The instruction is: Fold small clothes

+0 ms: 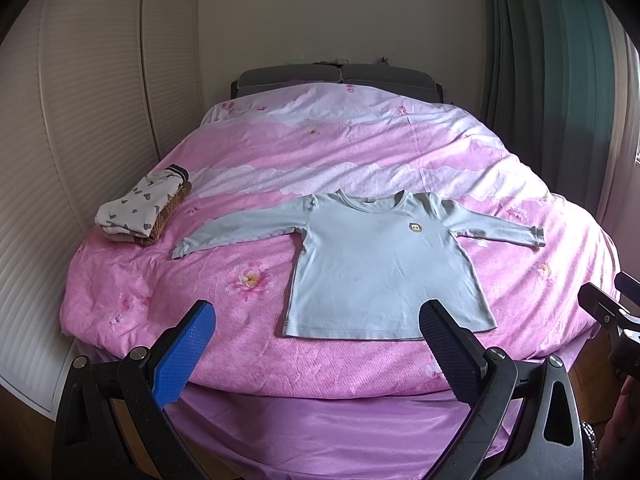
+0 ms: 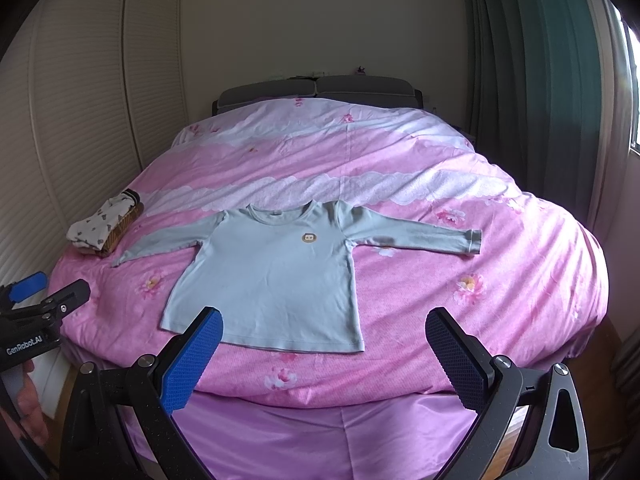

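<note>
A small light-blue long-sleeved shirt [image 1: 380, 264] lies flat, front up, on the pink bed cover, both sleeves spread out; it also shows in the right wrist view [image 2: 276, 276]. It has a small round badge [image 1: 415, 229] on the chest. My left gripper [image 1: 320, 320] is open and empty, held above the bed's near edge in front of the shirt's hem. My right gripper [image 2: 324, 332] is open and empty, also short of the hem, to the right. Each gripper shows at the edge of the other's view: the right gripper [image 1: 608, 304] and the left gripper [image 2: 44, 292].
A stack of folded clothes [image 1: 144, 210] sits at the bed's left side, also in the right wrist view [image 2: 104, 228]. The pink floral bed cover [image 1: 360, 152] fills the middle. A louvred wardrobe [image 1: 100, 120] stands left, green curtains [image 1: 560, 60] right, a grey headboard [image 1: 340, 76] behind.
</note>
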Demonstrator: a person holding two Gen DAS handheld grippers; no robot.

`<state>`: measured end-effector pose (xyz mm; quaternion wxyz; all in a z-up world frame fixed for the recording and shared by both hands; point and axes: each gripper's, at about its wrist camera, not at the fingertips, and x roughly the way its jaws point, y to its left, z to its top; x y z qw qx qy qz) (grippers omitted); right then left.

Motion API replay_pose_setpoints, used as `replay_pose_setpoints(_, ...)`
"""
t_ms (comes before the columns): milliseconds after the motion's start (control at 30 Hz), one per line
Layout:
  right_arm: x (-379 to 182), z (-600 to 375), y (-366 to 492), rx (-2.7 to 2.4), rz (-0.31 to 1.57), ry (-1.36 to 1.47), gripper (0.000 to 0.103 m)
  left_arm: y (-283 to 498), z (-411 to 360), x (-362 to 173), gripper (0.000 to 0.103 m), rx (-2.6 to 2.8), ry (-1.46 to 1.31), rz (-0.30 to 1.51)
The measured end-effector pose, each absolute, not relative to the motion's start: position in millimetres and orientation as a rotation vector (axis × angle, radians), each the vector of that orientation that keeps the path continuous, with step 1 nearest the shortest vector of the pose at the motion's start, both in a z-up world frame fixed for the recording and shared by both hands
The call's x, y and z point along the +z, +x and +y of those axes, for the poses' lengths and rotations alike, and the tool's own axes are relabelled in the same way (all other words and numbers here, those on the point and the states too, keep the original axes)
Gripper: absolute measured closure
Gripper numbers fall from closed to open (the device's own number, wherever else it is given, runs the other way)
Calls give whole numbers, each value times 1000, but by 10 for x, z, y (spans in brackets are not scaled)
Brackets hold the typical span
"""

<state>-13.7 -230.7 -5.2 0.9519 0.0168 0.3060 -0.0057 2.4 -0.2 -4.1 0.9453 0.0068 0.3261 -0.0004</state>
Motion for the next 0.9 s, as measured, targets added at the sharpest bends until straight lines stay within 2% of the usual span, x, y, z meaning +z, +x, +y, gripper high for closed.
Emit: replay_pose_setpoints(900, -26, -2288, -148, -12, 622, 32, 0, 22, 48, 16, 0, 2, 10, 663)
